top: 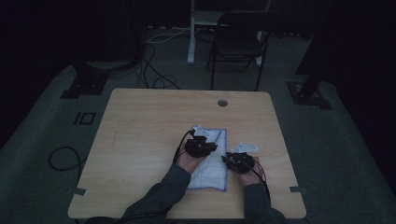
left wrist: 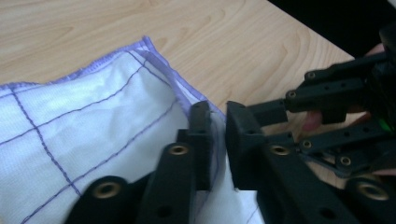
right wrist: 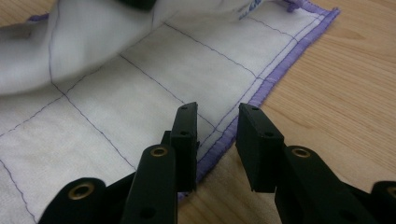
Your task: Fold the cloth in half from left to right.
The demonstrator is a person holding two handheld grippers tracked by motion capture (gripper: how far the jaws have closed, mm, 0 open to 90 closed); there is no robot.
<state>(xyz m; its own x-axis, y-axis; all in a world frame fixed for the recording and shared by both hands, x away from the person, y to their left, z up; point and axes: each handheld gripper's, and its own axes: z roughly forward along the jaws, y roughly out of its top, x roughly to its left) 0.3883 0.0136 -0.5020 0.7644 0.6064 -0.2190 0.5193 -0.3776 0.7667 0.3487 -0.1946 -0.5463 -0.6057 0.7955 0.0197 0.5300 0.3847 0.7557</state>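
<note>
A white cloth (top: 211, 158) with purple stitching lies flat on the wooden counter (top: 140, 135), near its front edge. The left gripper (left wrist: 218, 135) hovers over the cloth's hemmed edge, its 2 jaws slightly parted around it, not pressing. The right gripper (right wrist: 217, 140) straddles the cloth's purple border, jaws apart, gripping nothing.
</note>
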